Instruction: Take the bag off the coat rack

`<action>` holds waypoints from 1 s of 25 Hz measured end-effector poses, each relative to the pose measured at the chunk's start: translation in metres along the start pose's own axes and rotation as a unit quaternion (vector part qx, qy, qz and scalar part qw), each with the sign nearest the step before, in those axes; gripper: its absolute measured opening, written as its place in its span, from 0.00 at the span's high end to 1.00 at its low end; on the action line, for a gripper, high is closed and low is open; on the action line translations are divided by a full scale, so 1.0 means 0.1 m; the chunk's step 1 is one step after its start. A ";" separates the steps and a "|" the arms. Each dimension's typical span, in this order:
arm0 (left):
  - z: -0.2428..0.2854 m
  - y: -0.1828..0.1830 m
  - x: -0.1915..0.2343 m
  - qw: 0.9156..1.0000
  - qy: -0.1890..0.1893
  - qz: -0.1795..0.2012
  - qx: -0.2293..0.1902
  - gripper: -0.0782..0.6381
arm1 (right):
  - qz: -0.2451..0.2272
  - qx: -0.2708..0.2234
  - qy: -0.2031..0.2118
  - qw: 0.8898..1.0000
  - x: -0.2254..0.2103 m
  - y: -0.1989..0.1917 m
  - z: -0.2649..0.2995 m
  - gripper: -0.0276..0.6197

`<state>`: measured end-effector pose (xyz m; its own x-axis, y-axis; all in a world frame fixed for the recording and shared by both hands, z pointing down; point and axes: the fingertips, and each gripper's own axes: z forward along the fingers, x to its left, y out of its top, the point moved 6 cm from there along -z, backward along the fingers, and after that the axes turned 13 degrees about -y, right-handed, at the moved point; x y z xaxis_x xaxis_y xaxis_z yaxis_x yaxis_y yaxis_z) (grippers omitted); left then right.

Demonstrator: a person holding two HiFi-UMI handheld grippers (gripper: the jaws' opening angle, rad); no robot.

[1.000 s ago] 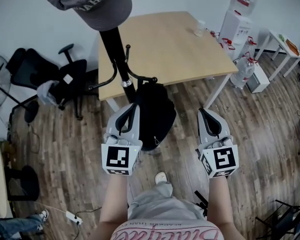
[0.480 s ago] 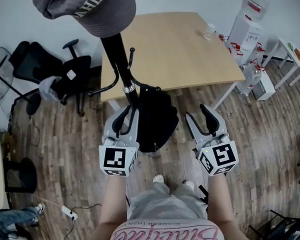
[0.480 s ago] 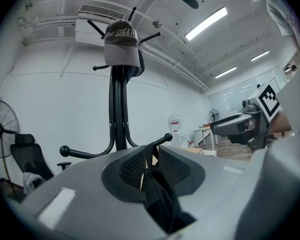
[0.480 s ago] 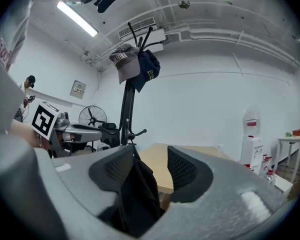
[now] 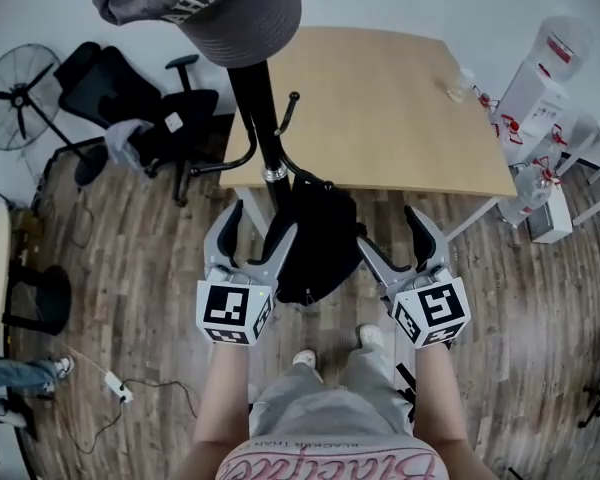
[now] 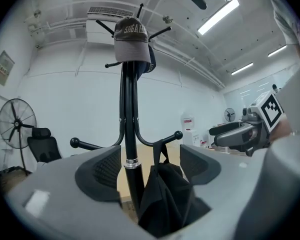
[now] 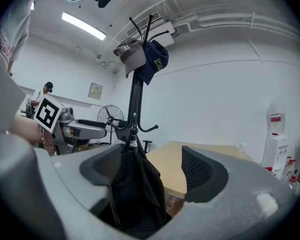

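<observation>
The black bag [image 5: 315, 246] hangs by its strap from a low hook [image 5: 316, 181] on the right side of the coat rack [image 5: 263, 128], slumped against the black pole and clear of the floor [image 5: 130, 298].

Both grippers are held level on the near side of it, one at each flank. The left gripper [image 5: 260, 222] stands at the bag's left edge. Its jaws have just been opening and now stand wide apart. In its own view the pole and the bag show in the gap between them, and the pads press on neither. The right gripper [image 5: 390, 230] stands at the bag's right edge. Its jaws have also just been opening and are spread wide. In its own view the bag fills the left part of the gap, close to the left pad, with open space before the right pad. Whether that left finger touches the cloth cannot be told.

A grey cap [image 5: 220, 8] sits on top of the rack. Just beyond the rack is a light wooden table [image 5: 380, 108]. Far left are a black office chair [image 5: 150, 118] and a fan [image 5: 20, 88]. Far right is a water dispenser [image 5: 545, 73].
</observation>
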<state>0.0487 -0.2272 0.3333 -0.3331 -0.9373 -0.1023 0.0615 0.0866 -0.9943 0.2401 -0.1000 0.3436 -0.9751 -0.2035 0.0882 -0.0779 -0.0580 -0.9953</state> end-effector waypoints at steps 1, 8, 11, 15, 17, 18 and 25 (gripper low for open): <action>0.01 0.00 -0.01 1.000 0.010 -0.002 0.002 0.36 | -0.005 0.001 0.013 1.000 -0.03 -0.01 0.04 0.38; 0.12 -0.02 -0.08 0.996 0.089 -0.012 0.014 0.33 | -0.027 0.005 0.112 0.993 -0.20 -0.07 0.40 0.38; 0.17 -0.05 -0.14 0.993 0.118 -0.014 0.020 0.33 | -0.031 0.009 0.145 0.989 -0.27 -0.13 0.51 0.38; 0.20 -0.11 -0.24 0.987 0.155 -0.026 0.025 0.34 | -0.037 0.018 0.187 0.981 -0.35 -0.22 0.63 0.38; 0.22 -0.17 -0.28 0.984 0.173 -0.031 0.029 0.34 | -0.040 0.023 0.209 0.977 -0.38 -0.28 0.71 0.38; 0.22 -0.20 -0.30 0.982 0.181 -0.034 0.033 0.34 | -0.042 0.026 0.219 0.975 -0.39 -0.32 0.74 0.38; 0.22 -0.47 -0.43 0.973 0.216 -0.062 0.058 0.37 | -0.045 0.045 0.277 0.959 -0.35 -0.55 0.87 0.38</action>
<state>0.0809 -0.1980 0.3848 -0.7080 -0.7062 -0.0083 0.0921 -0.0807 -0.9925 0.2970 -0.1747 0.3989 -0.9283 0.3544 0.1127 -0.1721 -0.1407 -0.9750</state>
